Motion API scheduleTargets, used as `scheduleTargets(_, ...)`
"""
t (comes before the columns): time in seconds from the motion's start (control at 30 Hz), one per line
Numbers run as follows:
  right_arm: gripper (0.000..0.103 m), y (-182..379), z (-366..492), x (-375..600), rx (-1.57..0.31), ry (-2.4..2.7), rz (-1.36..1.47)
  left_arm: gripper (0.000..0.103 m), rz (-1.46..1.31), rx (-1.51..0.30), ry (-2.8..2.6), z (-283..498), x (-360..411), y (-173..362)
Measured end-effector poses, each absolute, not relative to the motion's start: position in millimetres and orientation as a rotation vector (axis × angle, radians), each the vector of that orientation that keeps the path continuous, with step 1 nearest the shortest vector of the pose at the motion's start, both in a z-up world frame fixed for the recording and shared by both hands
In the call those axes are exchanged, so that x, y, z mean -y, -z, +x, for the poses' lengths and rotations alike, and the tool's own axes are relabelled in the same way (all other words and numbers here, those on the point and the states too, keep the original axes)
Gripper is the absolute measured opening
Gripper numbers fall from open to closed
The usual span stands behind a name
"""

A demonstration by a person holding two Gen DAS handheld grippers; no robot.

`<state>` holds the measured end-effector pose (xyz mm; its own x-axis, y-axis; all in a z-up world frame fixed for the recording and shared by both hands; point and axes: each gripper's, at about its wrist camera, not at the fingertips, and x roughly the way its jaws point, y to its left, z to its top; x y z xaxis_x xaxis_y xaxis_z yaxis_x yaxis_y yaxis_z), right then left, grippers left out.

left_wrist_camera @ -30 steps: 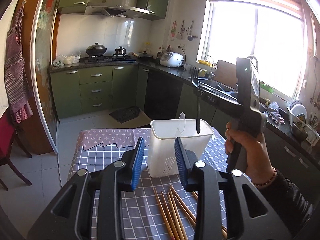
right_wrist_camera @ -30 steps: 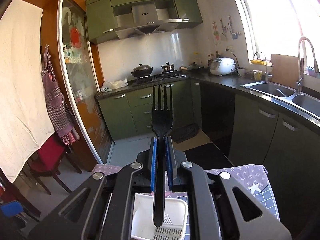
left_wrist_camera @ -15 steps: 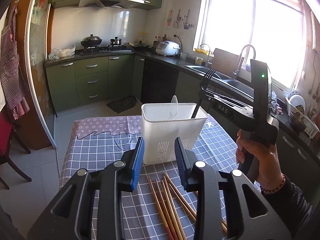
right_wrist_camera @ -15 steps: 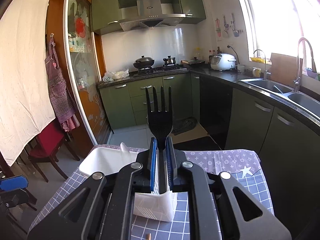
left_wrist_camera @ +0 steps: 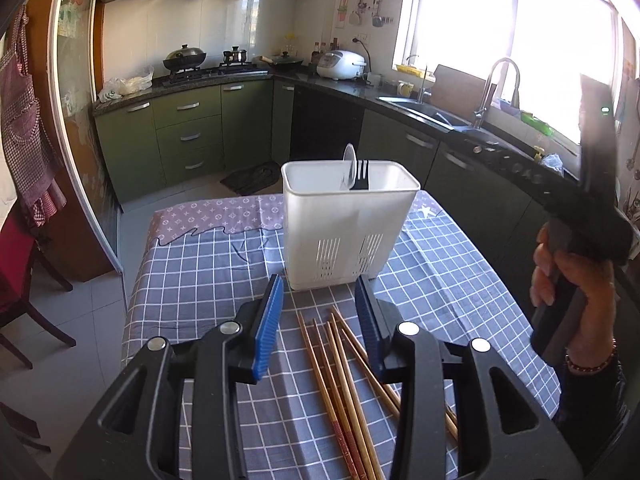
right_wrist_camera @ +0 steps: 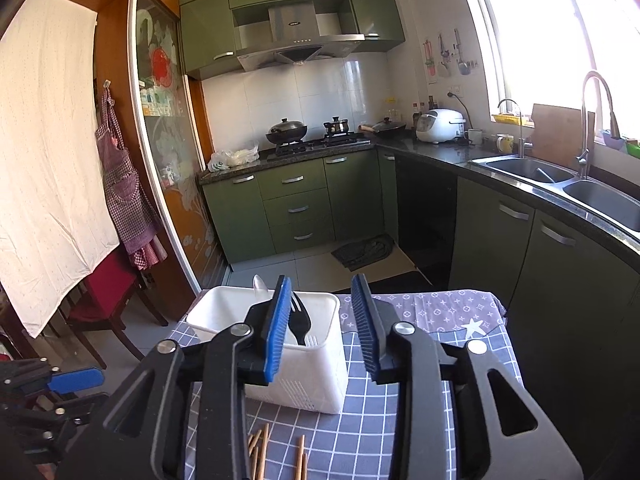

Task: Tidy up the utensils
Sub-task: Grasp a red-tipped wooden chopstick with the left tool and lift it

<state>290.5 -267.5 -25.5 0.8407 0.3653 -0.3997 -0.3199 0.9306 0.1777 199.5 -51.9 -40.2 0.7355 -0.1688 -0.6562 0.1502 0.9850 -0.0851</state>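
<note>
A white slotted utensil holder (left_wrist_camera: 348,220) stands upright in the middle of the checked tablecloth. A black fork (left_wrist_camera: 362,174) and a white spoon (left_wrist_camera: 349,164) stand inside it. Several wooden chopsticks (left_wrist_camera: 344,380) lie loose on the cloth in front of it. My left gripper (left_wrist_camera: 319,296) hovers over the chopsticks, its jaws opening with nothing gripped. In the right wrist view my right gripper (right_wrist_camera: 322,300) is to the right of the holder (right_wrist_camera: 320,372), jaws opening and empty. The fork (right_wrist_camera: 300,320) rests free in the holder. A hand (left_wrist_camera: 576,280) holds the right gripper at the right.
The table's grey checked cloth (left_wrist_camera: 208,264) ends at a purple patterned strip on the far side. Green cabinets, a stove and a sink (right_wrist_camera: 532,170) line the kitchen beyond. A red chair (right_wrist_camera: 108,292) stands left of the table.
The right gripper let go of the fork, which now stands in the holder, and swung away to the right. The left gripper dipped toward the chopsticks and its jaws widened slightly.
</note>
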Motion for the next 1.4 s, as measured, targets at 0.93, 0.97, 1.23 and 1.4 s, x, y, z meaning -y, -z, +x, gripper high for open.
scheduleTargets(0.93, 0.041, 134.1, 228.8, 330.9, -0.752, -0.331, 0.136, 0.013, -0.041, -1.253, 0.082, 276.7, 75.4, 179.3)
scheduleTargets(0.97, 0.041, 134.3, 228.3, 331.2, -0.753, -0.333, 0.136, 0.013, -0.034, -1.252, 0.078, 277.0, 75.3, 179.4)
scheduleTargets(1.23, 0.045, 138.8, 228.2, 325.2, -0.776, -0.35, 0.126, 0.011, 0.001, -1.252, 0.074, 276.8, 79.9, 179.7)
scheduleTargets(1.4, 0.046, 141.0, 230.2, 322.2, -0.793, -0.351, 0.113, 0.007, -0.033, -1.248, 0.087, 274.5, 76.2, 179.2)
